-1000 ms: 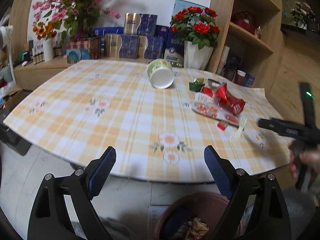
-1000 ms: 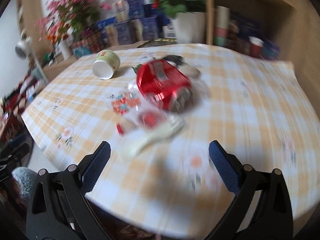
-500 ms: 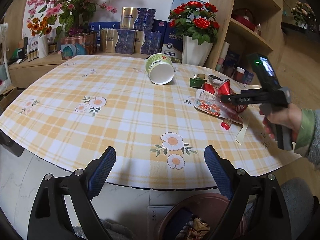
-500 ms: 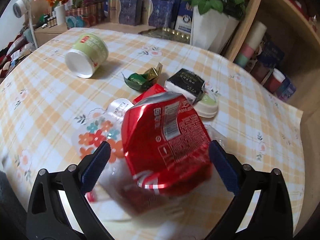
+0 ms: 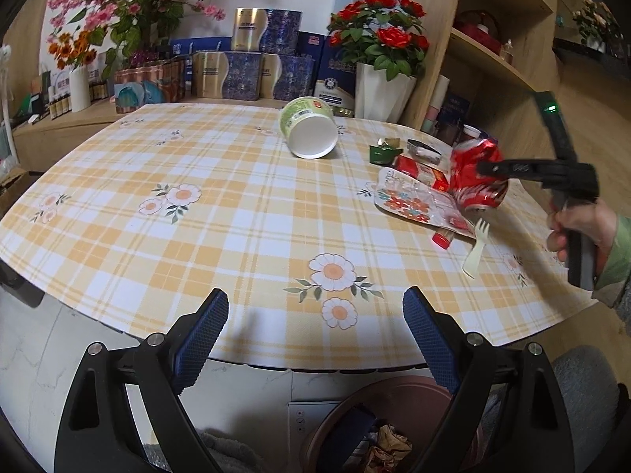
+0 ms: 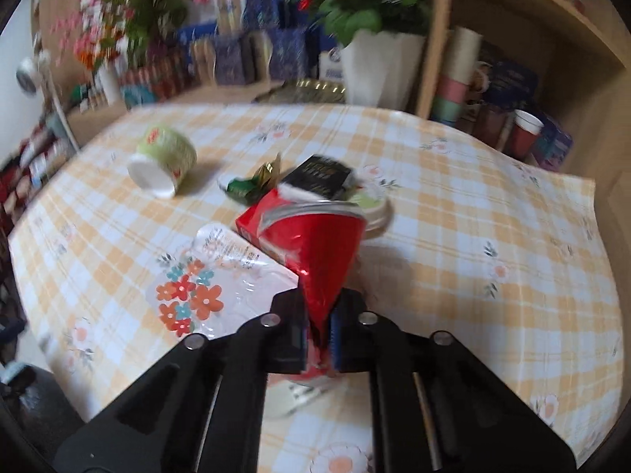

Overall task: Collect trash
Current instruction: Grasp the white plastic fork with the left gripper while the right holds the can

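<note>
- Our right gripper [image 6: 317,339] has clamped the crushed red can [image 6: 319,244], lifted near the table's [image 5: 244,205] right edge.
- Our left gripper [image 5: 315,331] hangs wide open, empty, above the bin [image 5: 378,429].
- Left on the table, we judge: noodle cup [image 5: 309,128], flowered wrapper [image 5: 410,203], fork [image 5: 475,248], small packets.

Black plastic frames carry blue ribbed fingers [image 5: 203,331] (silver screws at the pivots); green sleeve [image 5: 617,252] at the wrist

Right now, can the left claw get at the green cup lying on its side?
Probably yes. The left claw is open and empty at the near table edge, and bare tablecloth lies between it and the green cup. The right claw works off to the side.
</note>
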Demonstrator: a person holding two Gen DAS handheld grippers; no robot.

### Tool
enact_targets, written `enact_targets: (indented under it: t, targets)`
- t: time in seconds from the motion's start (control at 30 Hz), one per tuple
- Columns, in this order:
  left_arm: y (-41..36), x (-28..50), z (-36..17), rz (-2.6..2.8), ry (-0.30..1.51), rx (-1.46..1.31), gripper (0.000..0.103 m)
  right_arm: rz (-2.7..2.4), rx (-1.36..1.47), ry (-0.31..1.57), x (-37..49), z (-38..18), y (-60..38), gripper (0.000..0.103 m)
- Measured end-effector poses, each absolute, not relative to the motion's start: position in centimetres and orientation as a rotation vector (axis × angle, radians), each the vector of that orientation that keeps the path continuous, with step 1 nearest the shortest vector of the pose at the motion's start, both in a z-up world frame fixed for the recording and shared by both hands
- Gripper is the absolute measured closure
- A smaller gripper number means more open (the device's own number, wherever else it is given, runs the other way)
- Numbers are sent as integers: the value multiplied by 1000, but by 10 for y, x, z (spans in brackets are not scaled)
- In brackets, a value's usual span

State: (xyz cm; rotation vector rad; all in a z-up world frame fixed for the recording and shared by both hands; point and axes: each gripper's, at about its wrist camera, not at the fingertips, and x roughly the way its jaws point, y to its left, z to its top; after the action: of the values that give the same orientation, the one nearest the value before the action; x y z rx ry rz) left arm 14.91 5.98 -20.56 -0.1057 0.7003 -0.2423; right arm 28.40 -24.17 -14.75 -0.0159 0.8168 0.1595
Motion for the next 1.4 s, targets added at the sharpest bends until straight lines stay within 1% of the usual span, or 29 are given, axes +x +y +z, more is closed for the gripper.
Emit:
enact_targets:
  t: [0.07,0.1,0.13,0.27,0.33,0.4,0.43,0.5,0.53,0.57,0.73,1.07,1.13,1.2,1.27,1.3,1.4]
  targets:
    - [53,148,-204,-268,704,-85,15,147,18,784,272,-142,-253,92]
    - [48,149,-203,-288,706,-75,17,144,49,769,265,-139,-261,92]
    - [43,149,-202,-310,708,-63,22,142,82,759,259,-137,-267,92]
    - [5,158,-196,-450,734,8,32,133,222,734,232,-136,-291,92]
    - [-14,166,-193,-508,743,14,44,145,289,735,215,-141,-299,92]
    - [-32,175,-190,-562,749,18,47,155,324,733,201,-145,-303,92]
    - [-43,180,-191,-586,757,28,50,158,335,732,195,-148,-304,92]
    - [-67,193,-192,-631,779,63,53,159,366,730,182,-152,-308,92]
    - [-79,199,-194,-651,790,81,57,157,377,730,176,-153,-310,92]
    - [-91,206,-196,-671,804,97,57,154,386,730,172,-155,-312,92]
    - [-124,235,-213,-714,886,131,70,139,426,722,153,-162,-328,92]
    - [-163,259,-229,-716,914,275,72,114,487,698,139,-165,-355,92]
    - [-166,260,-230,-711,914,298,74,113,503,692,137,-165,-359,92]
    - [-168,260,-230,-707,910,307,75,111,506,689,136,-165,-360,92]
    - [-168,261,-230,-698,912,307,81,112,506,692,134,-167,-360,92]
    - [-167,261,-230,-691,910,312,90,112,512,697,133,-168,-358,92]
    - [-163,258,-229,-691,910,304,90,115,518,702,132,-169,-356,92]
